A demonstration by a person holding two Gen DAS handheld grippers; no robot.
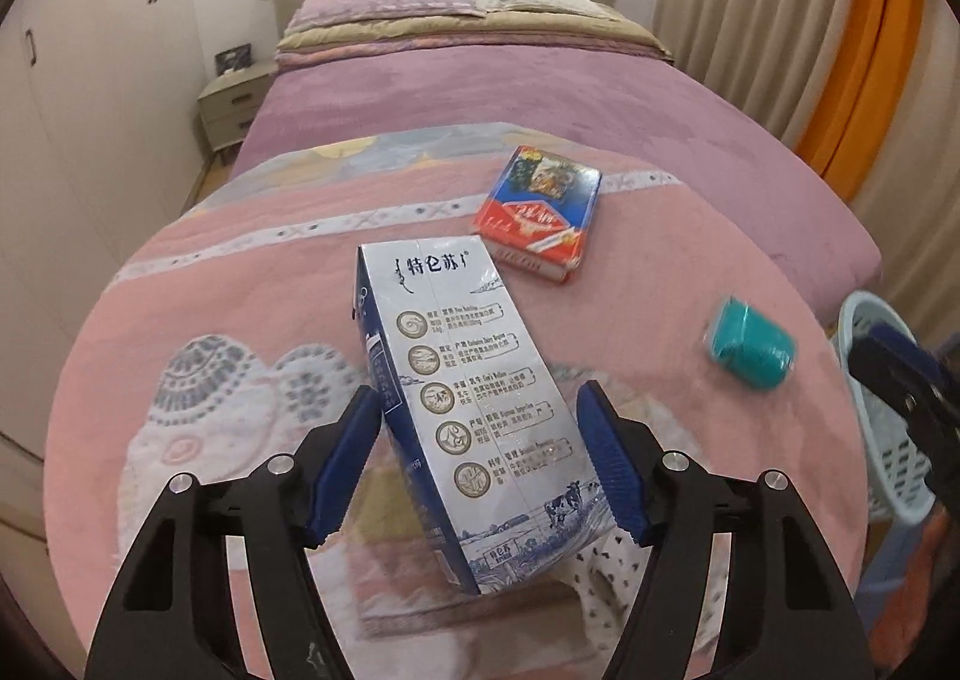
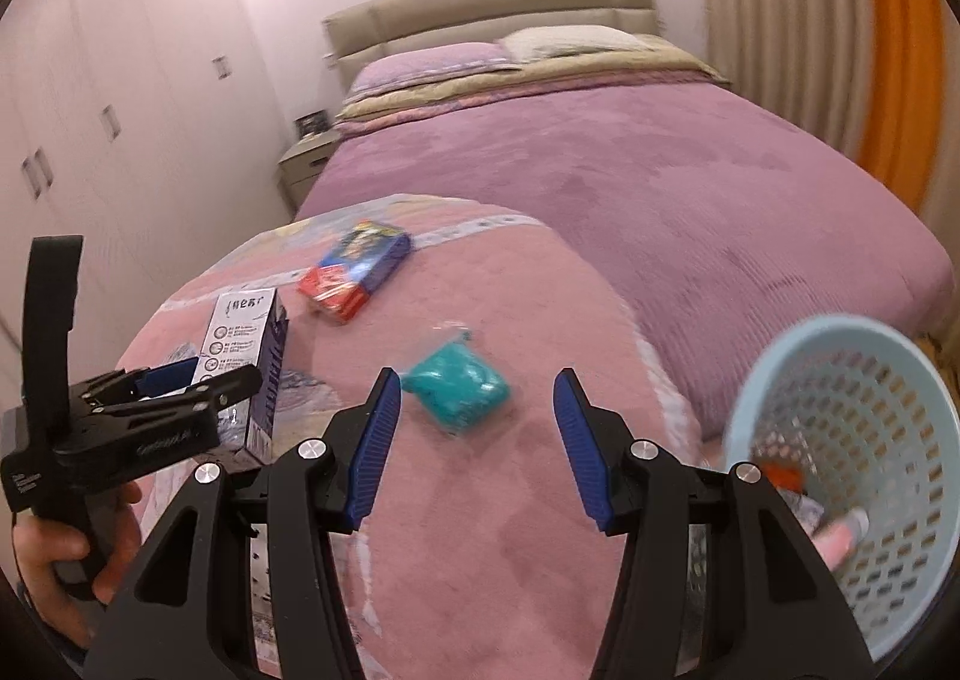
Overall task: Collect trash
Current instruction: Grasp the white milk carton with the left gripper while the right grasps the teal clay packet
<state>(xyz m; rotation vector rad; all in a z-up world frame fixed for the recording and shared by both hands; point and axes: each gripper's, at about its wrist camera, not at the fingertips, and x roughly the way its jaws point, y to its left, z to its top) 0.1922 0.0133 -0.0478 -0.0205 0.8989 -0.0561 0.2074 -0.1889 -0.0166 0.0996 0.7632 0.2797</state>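
A white and blue milk carton (image 1: 474, 410) stands on the pink blanket (image 1: 240, 320). My left gripper (image 1: 483, 440) is open, with its blue pads on either side of the carton; I cannot tell if they touch it. The carton (image 2: 249, 344) and left gripper (image 2: 174, 386) also show in the right wrist view. A red and blue box (image 1: 537, 215) lies flat beyond the carton. A teal packet (image 2: 456, 389) lies just ahead of my open, empty right gripper (image 2: 477, 440); it shows in the left wrist view too (image 1: 750, 347).
A light blue perforated basket (image 2: 852, 440) stands off the bed's right edge and holds some trash. The purple bed cover (image 2: 660, 188) stretches back to the pillows and headboard. White wardrobes (image 2: 90, 110) and a nightstand (image 1: 231, 107) stand on the left, curtains (image 1: 780, 20) on the right.
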